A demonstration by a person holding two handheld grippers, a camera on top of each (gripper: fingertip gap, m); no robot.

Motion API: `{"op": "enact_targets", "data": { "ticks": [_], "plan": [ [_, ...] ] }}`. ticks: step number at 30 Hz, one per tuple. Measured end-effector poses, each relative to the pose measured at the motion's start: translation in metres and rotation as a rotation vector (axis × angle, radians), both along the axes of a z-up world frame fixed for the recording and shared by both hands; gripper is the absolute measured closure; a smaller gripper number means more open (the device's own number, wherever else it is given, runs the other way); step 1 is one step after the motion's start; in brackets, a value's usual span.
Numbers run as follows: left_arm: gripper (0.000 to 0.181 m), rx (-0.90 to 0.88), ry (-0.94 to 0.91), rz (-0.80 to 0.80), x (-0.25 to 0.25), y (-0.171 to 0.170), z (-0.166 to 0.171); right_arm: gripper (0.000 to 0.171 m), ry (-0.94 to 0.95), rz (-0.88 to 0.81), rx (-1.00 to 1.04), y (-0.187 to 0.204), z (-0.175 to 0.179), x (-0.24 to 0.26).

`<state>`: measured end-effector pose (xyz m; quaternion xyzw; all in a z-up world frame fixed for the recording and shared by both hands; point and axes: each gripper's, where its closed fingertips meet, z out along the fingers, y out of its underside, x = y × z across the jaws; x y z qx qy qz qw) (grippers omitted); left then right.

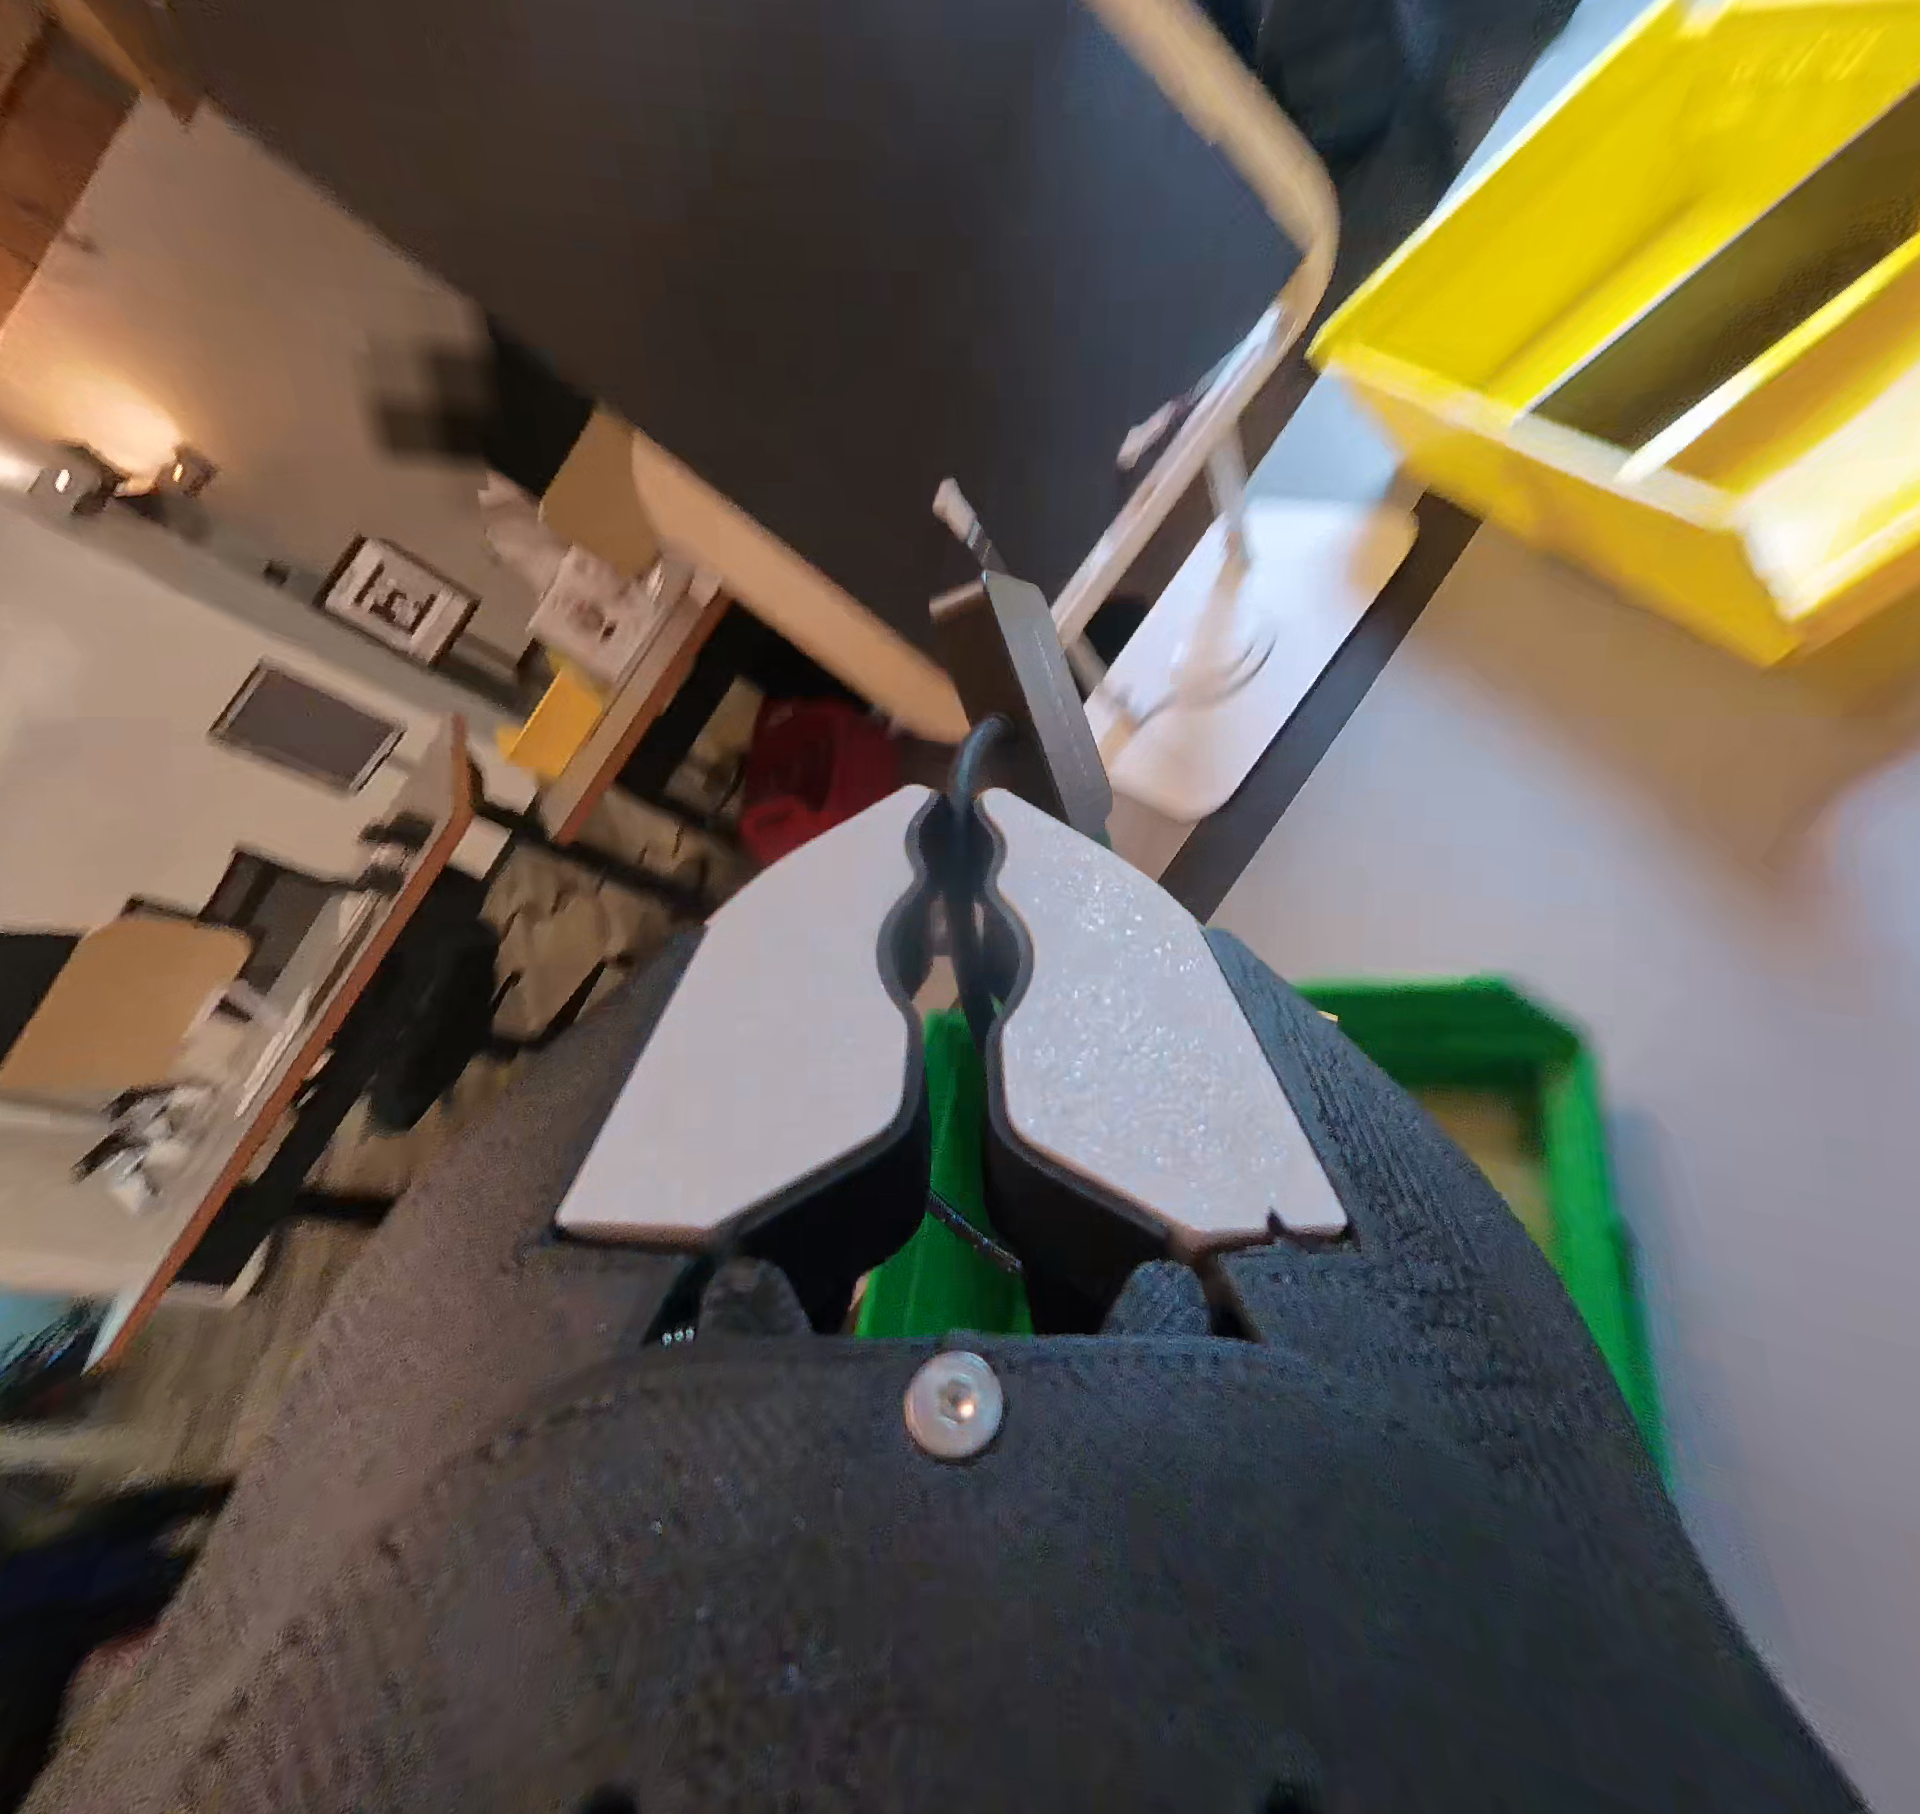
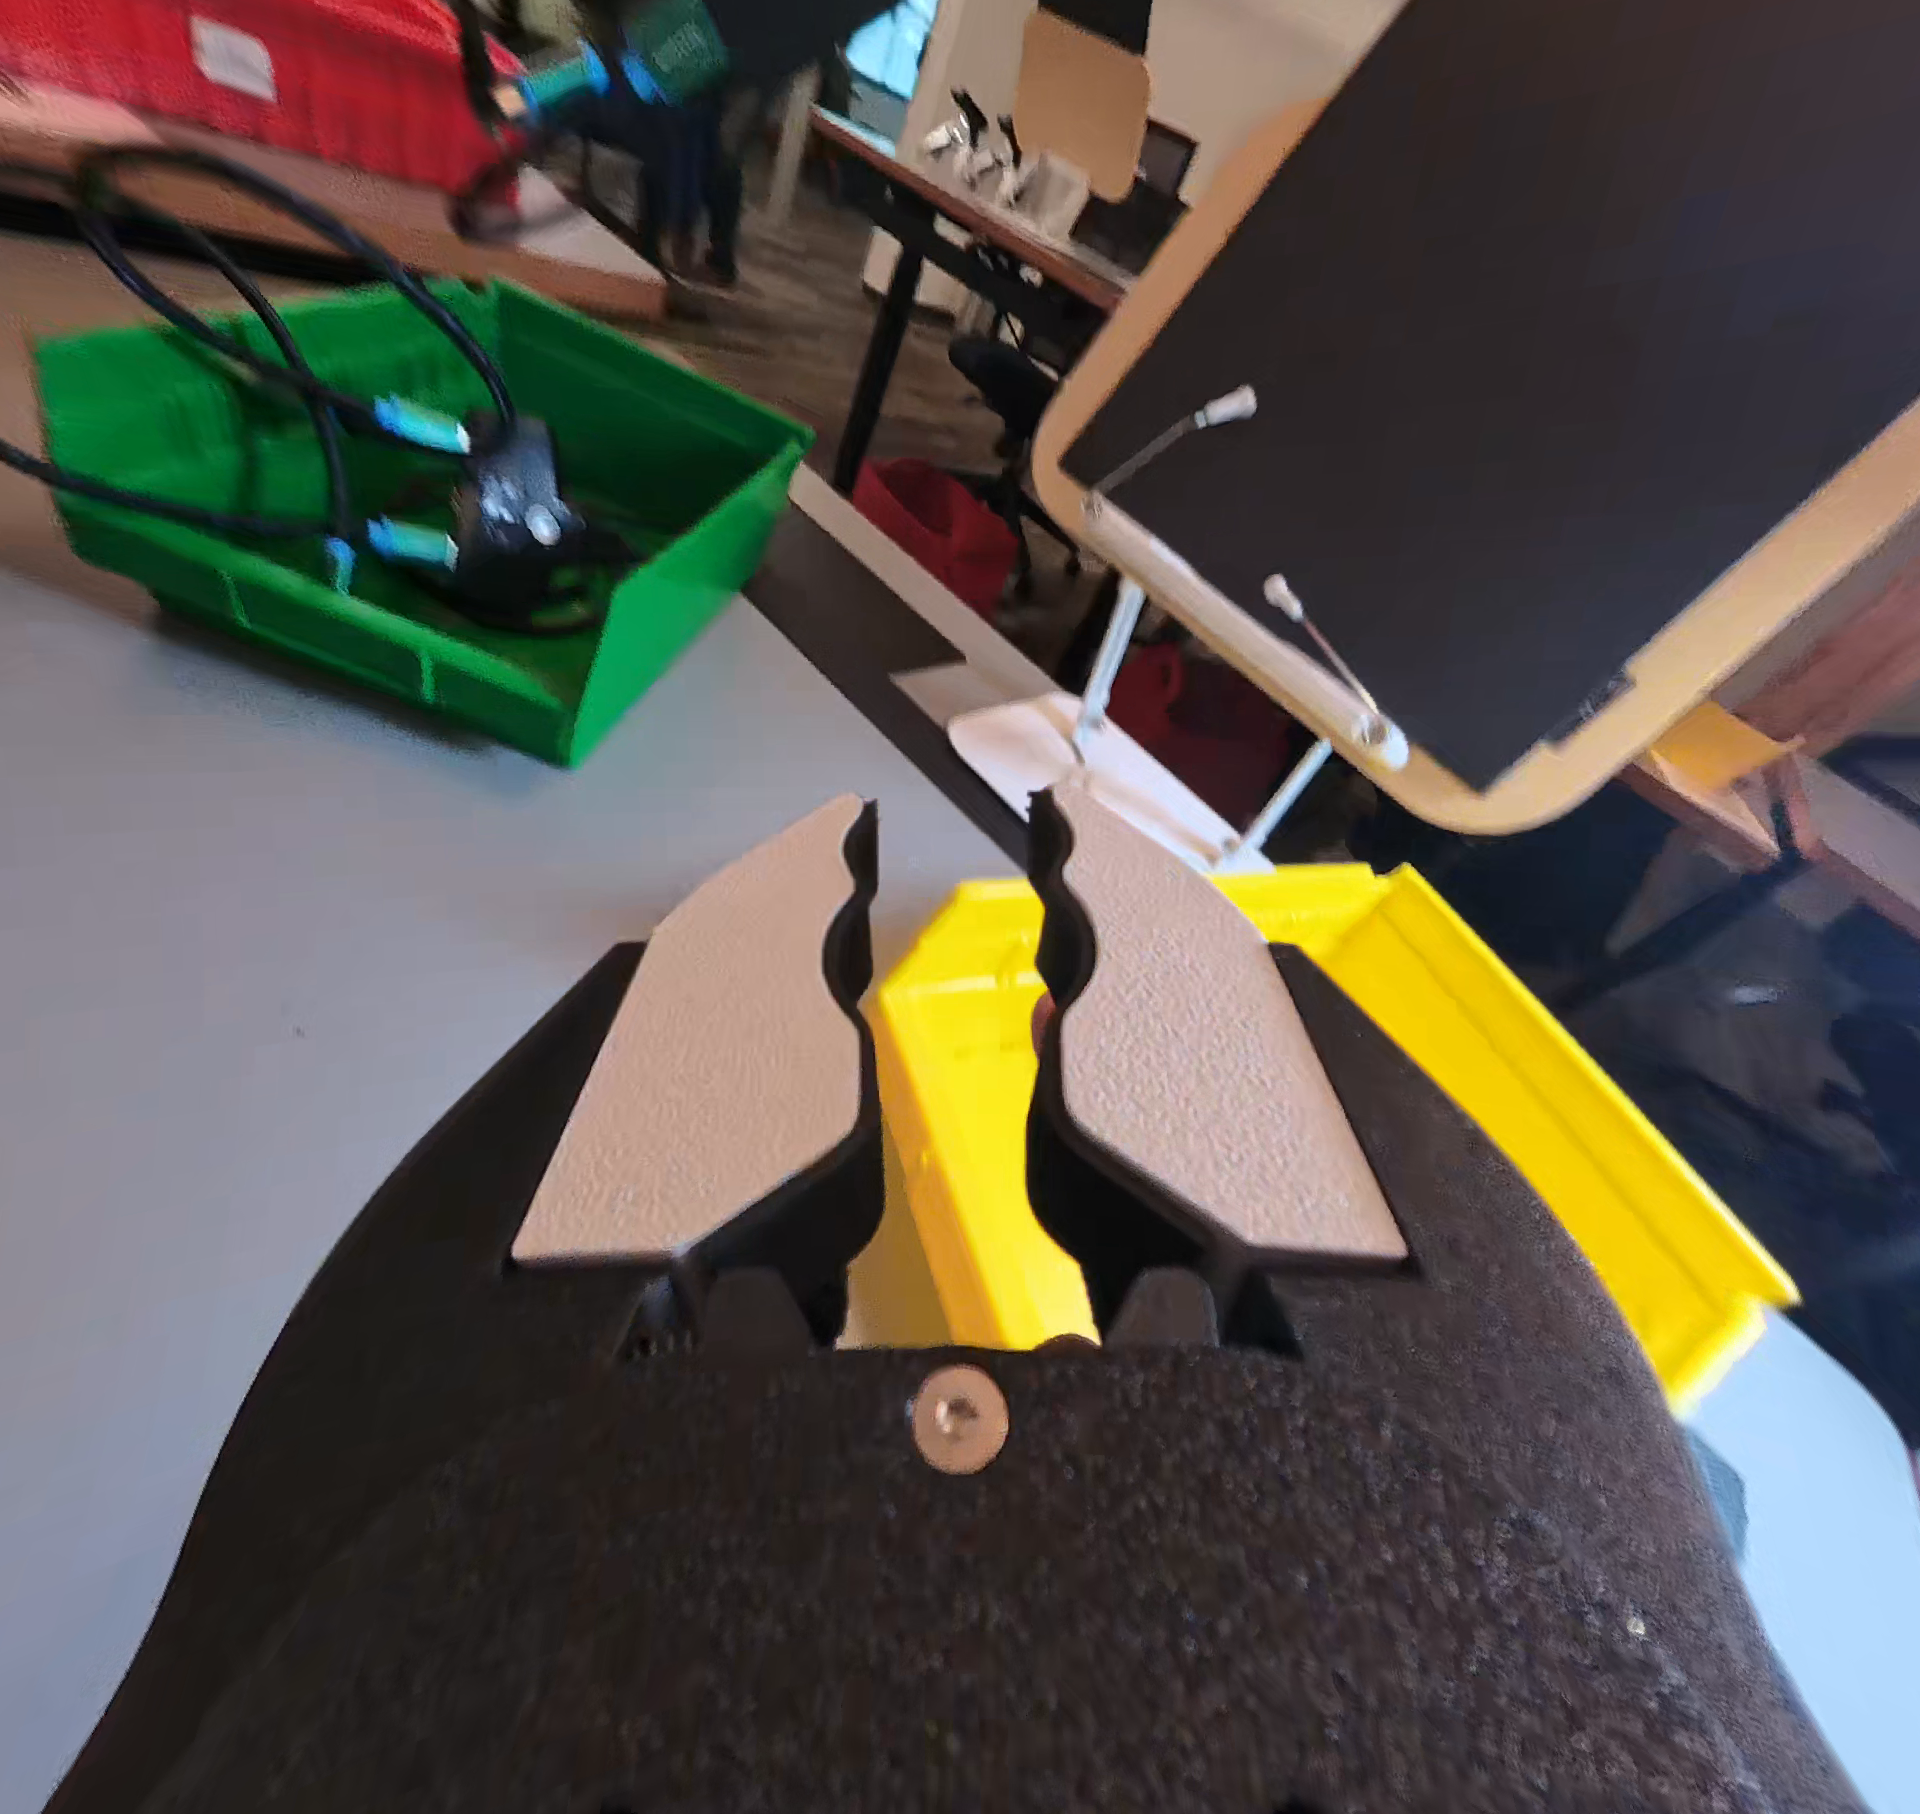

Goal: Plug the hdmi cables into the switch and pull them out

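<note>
My left gripper (image 1: 956, 819) is shut on a thin black HDMI cable (image 1: 961, 943) that runs up between the fingers. The cable's dark flat plug (image 1: 1039, 704) sticks out beyond the fingertips, held in the air above a green bin (image 1: 1455, 1068). In the right wrist view the green bin (image 2: 675, 559) holds a small black switch (image 2: 514, 507), with two blue-ended plugs (image 2: 421, 424) beside it and black cables looping out. My right gripper (image 2: 954, 808) is open and empty, just above a yellow bin (image 2: 1455, 1016).
A dark panel with a tan rim (image 2: 1507, 362) leans on a white wire stand (image 2: 1039, 736) at the grey table's far edge. The yellow bin also shows in the left wrist view (image 1: 1621, 310). Other desks, chairs and a red bag stand behind. My hands' fingertips stand some 30 cm from each other.
</note>
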<state>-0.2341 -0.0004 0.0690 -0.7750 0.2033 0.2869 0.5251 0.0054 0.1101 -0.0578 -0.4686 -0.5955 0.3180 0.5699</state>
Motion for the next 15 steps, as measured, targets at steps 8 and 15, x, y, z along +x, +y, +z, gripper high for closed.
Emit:
{"op": "enact_targets", "data": {
  "ticks": [8,15],
  "plan": [
    [0.177,0.248,-0.304,-0.450,0.158,0.016,0.011,0.117,0.203,0.306,-0.356,-0.037,0.068,-0.027],
    [0.177,0.265,-0.451,-0.606,0.182,0.034,-0.030,0.150,0.176,0.488,-0.210,-0.068,0.037,-0.020]
  ]
}}
